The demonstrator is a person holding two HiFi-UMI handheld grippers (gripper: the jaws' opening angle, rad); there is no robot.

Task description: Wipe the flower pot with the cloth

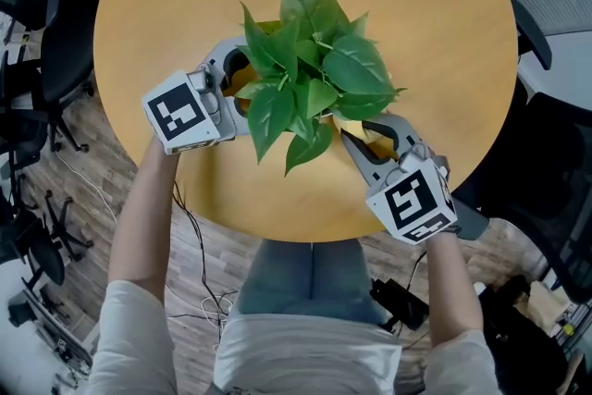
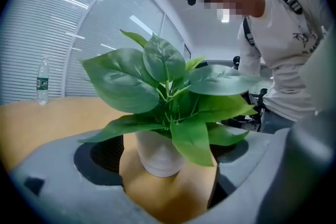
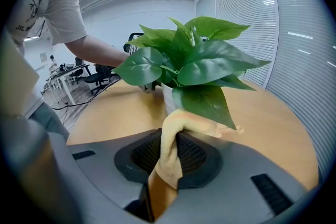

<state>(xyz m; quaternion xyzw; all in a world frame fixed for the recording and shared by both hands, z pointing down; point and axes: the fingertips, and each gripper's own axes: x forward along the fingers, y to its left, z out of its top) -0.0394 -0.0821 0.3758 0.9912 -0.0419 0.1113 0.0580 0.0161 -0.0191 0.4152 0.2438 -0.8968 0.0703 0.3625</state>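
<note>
Btwn L hand-held gripper [image 2: 168,168] jaws: pot [image 2: 156,153]

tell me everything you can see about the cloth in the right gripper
The cloth is pale yellow and soft, with a fleecy look. It is bunched into a thick fold and pinched between the jaws of the right gripper, which are shut on it. Its free end bulges forward past the jaws toward the white flower pot, under a drooping leaf. Whether it presses on the pot cannot be told.
</note>
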